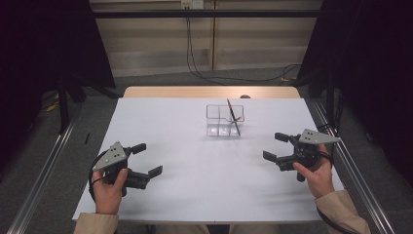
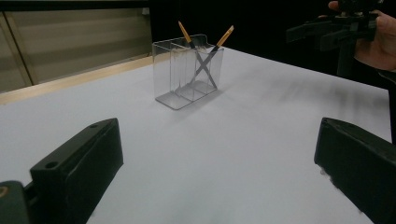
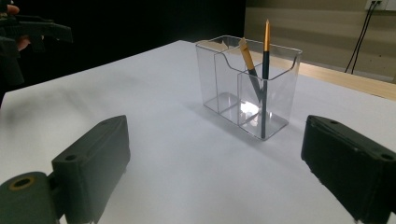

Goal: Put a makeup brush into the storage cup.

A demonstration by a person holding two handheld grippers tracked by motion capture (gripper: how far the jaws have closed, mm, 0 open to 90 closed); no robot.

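Holding both tongs wide apart and empty, I had the left tongs (image 1: 144,159) near the front left corner of the bench (image 1: 185,195) and the right tongs (image 1: 275,146) toward its right edge, each hovering over bare white surface. Between them and farther back, toward the rear edge and a little right of the middle, stood the clear holder (image 1: 224,120), a see-through box split into compartments. Two pencils (image 1: 233,116) leaned in it, crossing each other; in the right gripper view both looked to stand in the near compartment, their orange ends (image 3: 266,29) poking above the rim.

I judged the step in hand to be a reach for one pencil. To do it well, I would have sent the right tongs, since they sat nearer that end of the holder, closed on a shaft above the rim where it was free of the plastic, and lifted along the pencil's own lean so it would not lever the light holder over. The left tongs could have steadied the holder's far wall if it rocked.

Room was generous: nothing lay between either tongs and the holder. The holder stood near the rear edge, so any push should go sideways, not backward. Dark frames flanked the bench beyond both side edges.
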